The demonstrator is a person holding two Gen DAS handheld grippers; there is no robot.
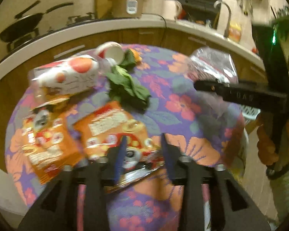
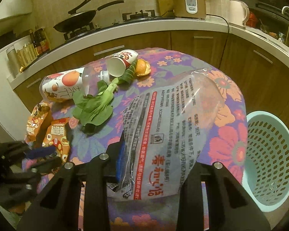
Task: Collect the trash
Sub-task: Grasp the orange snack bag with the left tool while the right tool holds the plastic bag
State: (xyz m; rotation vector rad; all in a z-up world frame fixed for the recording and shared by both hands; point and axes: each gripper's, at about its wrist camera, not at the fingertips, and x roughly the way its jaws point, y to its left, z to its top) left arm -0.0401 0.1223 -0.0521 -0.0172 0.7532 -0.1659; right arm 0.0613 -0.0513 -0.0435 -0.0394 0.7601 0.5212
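Note:
My left gripper [image 1: 143, 150] is shut on the near end of an orange snack packet [image 1: 113, 127], whose silver edge lies over the gripper's body. A second orange packet [image 1: 42, 140] lies to its left. My right gripper [image 2: 142, 152] is shut on a clear printed plastic bag [image 2: 175, 119], which hangs above the floral tablecloth [image 2: 221, 88] and hides the right finger. In the left wrist view the right gripper [image 1: 204, 85] holds the clear bag [image 1: 211, 65] at the right. A peach-label bottle [image 2: 67, 82], a paper cup [image 2: 123, 61], green leaves [image 2: 94, 107] and orange peel [image 2: 142, 67] lie further back.
A light blue mesh basket [image 2: 269, 163] stands on the floor to the right of the table. Behind the table runs a curved kitchen counter [image 2: 144, 27] with a wok [image 2: 77, 19], a rice cooker [image 2: 190, 3] and a kettle [image 2: 238, 11]. A hand [image 1: 267, 144] holds the right gripper's handle.

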